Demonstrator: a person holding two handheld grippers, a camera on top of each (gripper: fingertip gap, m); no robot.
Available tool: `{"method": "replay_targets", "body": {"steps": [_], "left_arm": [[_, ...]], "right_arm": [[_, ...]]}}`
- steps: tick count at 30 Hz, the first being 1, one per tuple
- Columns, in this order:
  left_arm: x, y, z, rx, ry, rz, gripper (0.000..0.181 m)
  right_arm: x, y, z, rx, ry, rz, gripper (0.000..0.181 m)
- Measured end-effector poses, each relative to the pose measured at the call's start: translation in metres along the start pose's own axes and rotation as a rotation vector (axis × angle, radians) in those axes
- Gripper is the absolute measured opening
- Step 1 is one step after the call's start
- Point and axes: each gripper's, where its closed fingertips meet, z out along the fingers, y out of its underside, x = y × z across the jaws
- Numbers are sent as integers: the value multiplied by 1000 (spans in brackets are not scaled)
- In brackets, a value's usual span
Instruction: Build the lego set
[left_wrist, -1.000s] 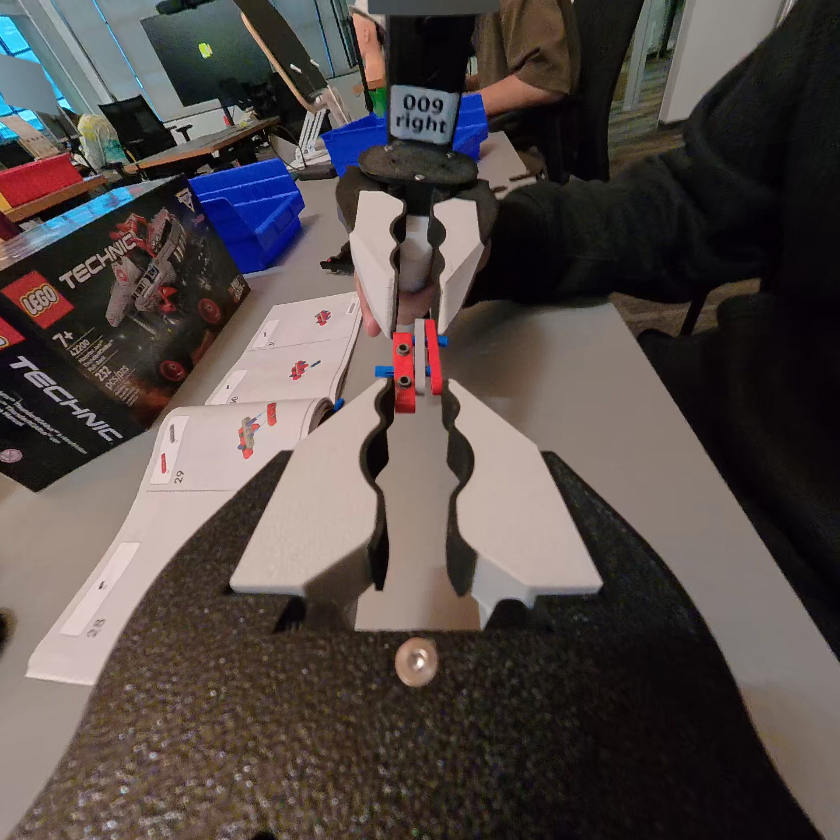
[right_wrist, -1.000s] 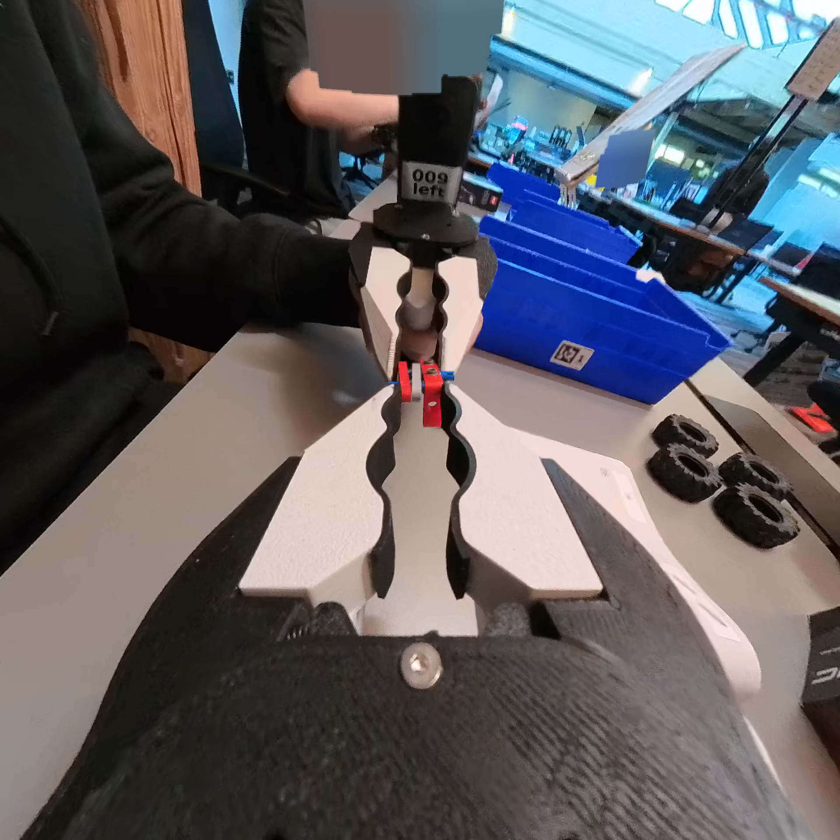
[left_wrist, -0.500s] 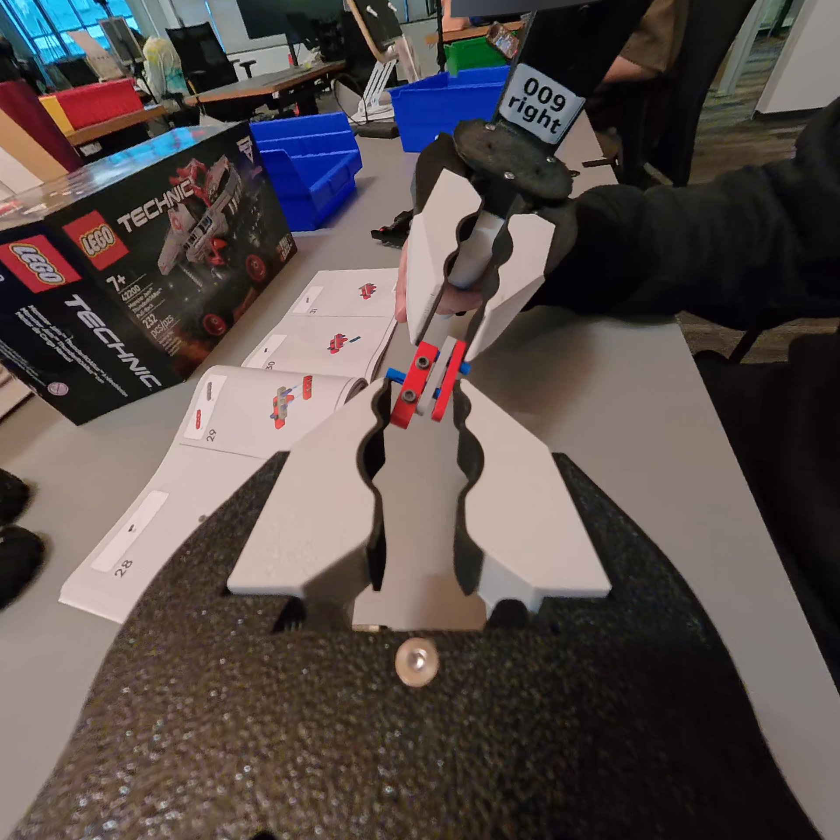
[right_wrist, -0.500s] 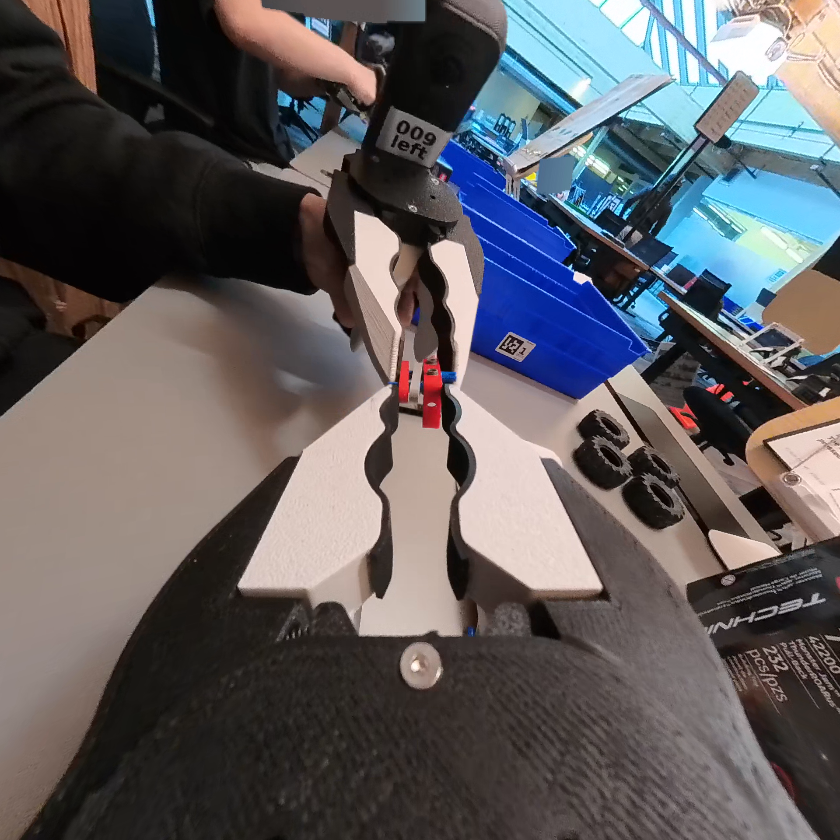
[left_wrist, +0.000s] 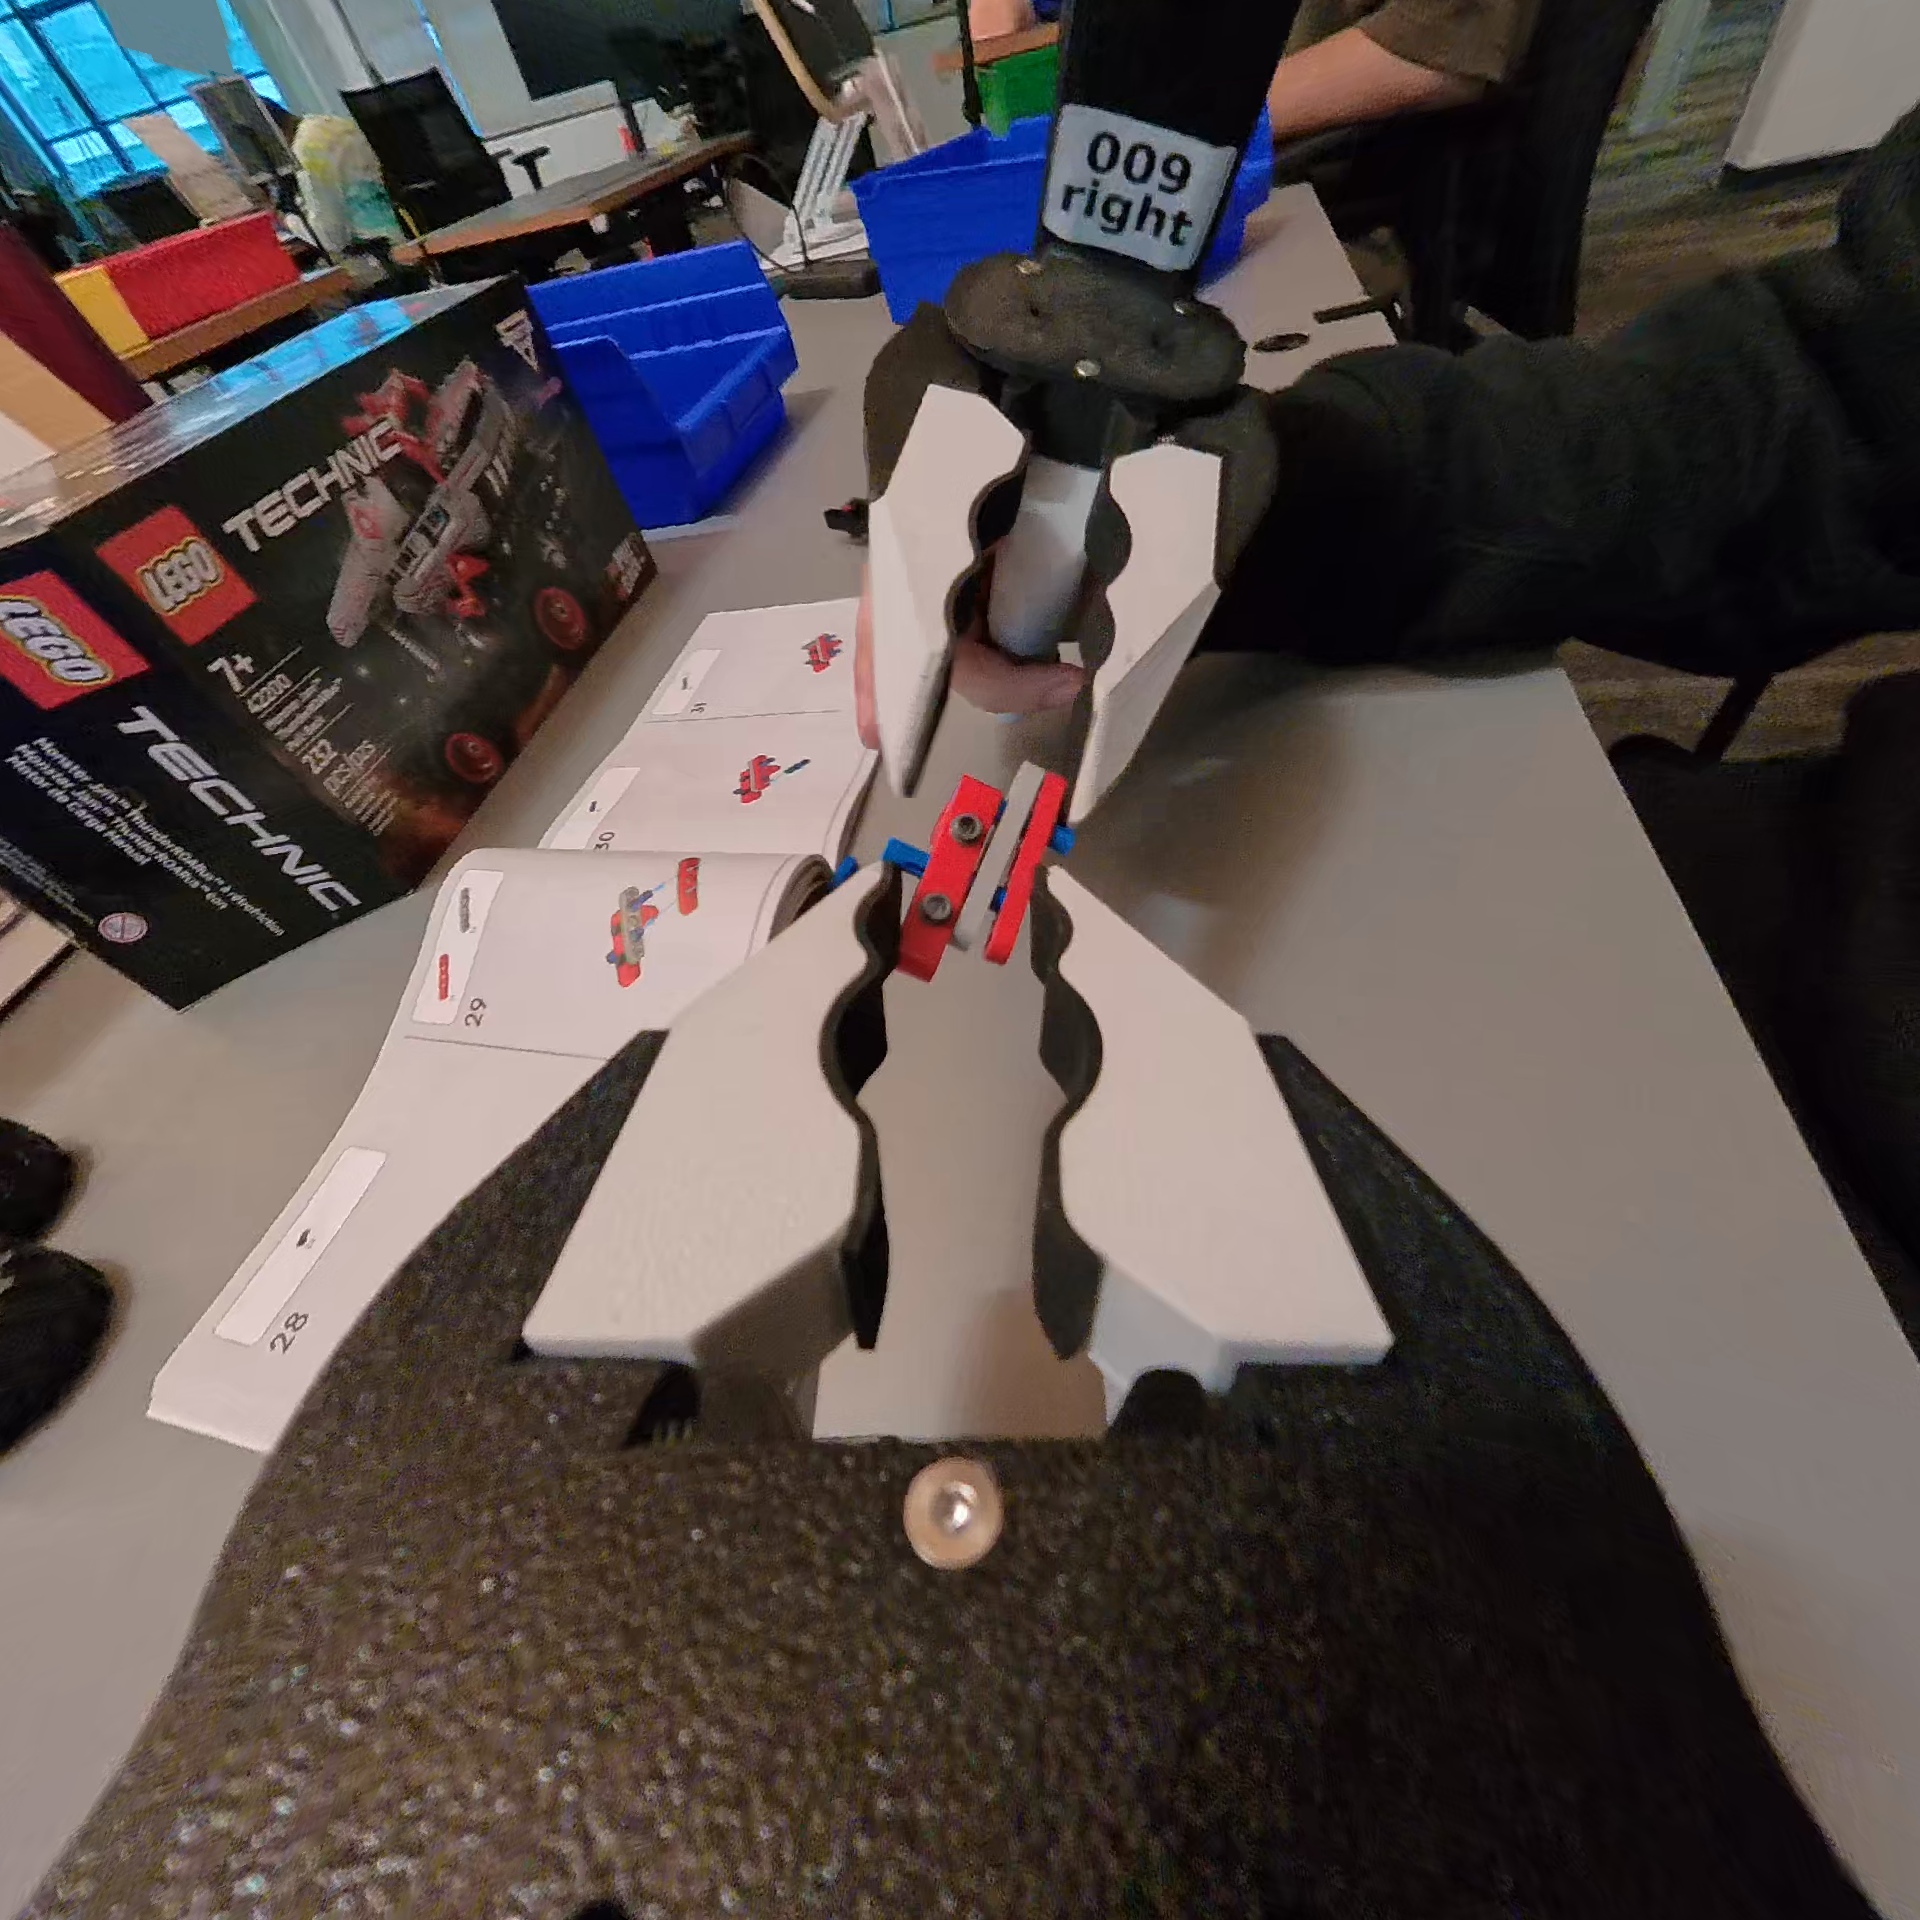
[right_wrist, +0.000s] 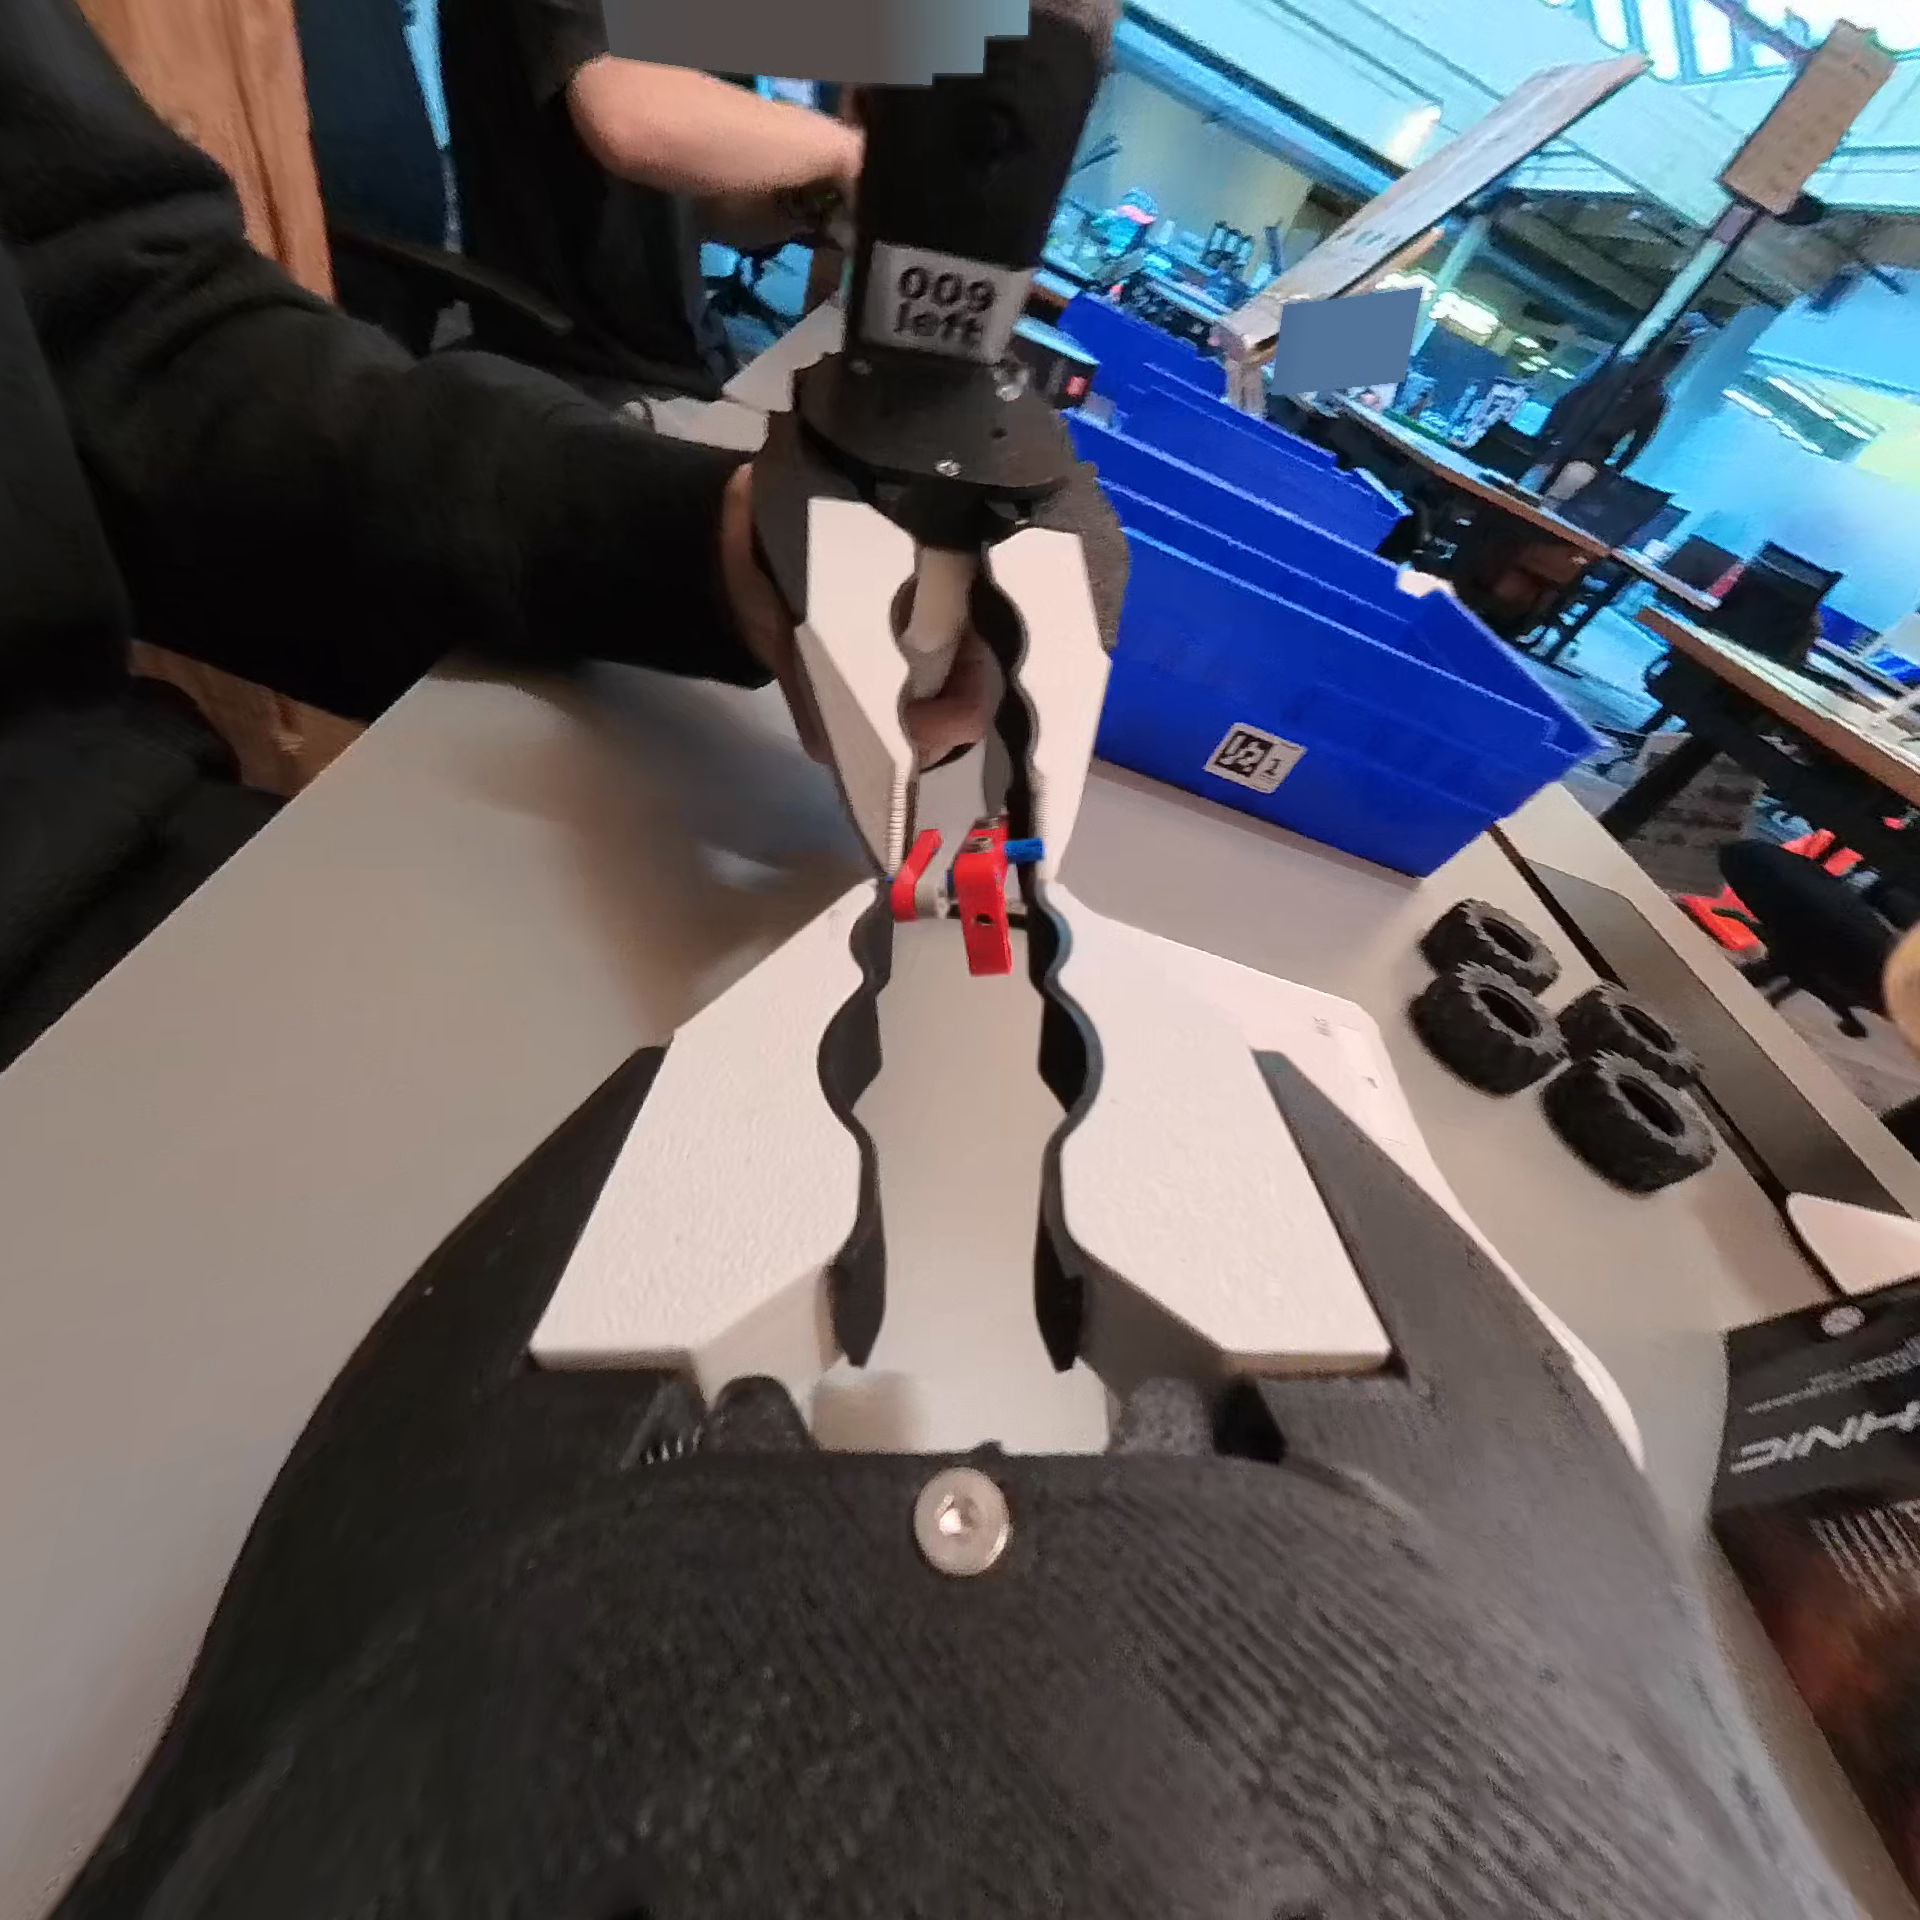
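A small lego assembly of two red beams, a grey beam between them and blue pins is held in the air above the grey table. My left gripper is shut on it from below. My right gripper faces it from the far side with its jaws parted; one finger stands clear of the assembly and the other is close beside it. In the right wrist view the assembly sits between my right gripper's fingertips, and the left gripper clamps it from above.
An open instruction booklet lies left of the grippers, with the lego box behind it. Blue bins stand at the back. Several black tyres lie at the right. A person's black sleeves reach in. The tips of both grippers are at nearly the same place.
My right gripper's jaws have parted a little and it has swung from tilted back to nearly straight on. My left gripper keeps its hold on the assembly.
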Motion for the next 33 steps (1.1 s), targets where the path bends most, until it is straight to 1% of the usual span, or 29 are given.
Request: {"method": "replay_targets", "body": {"steps": [1,3,8,18,22,24,26,27,30,33], "left_arm": [[2,2,0,-15,12,9,22],[4,5,0,-33,20,21,22],[4,-4,-1,22,29,-16,22],[2,-3,0,25,33,-68,21],[3,-8,0,57,48,-89,21],[5,-17,0,112,57,-95,22],[11,-22,-1,152,102,-113,24],[14,-22,-1,150,122,-119,24],[13,-17,1,111,98,-95,26],[10,-18,0,112,74,-84,19]], "right_arm": [[-6,2,1,-12,-31,-20,18],[-8,4,2,-19,-36,-20,18],[-6,-5,-1,36,-42,59,18],[-3,-3,0,22,-44,147,17],[-2,-8,-3,56,-48,157,17],[0,-17,-8,126,-62,198,17],[2,-29,-13,206,-87,256,16],[3,-30,-13,216,-90,273,16],[3,-25,-12,197,-86,284,16],[3,-26,-11,206,-90,291,16]]}}
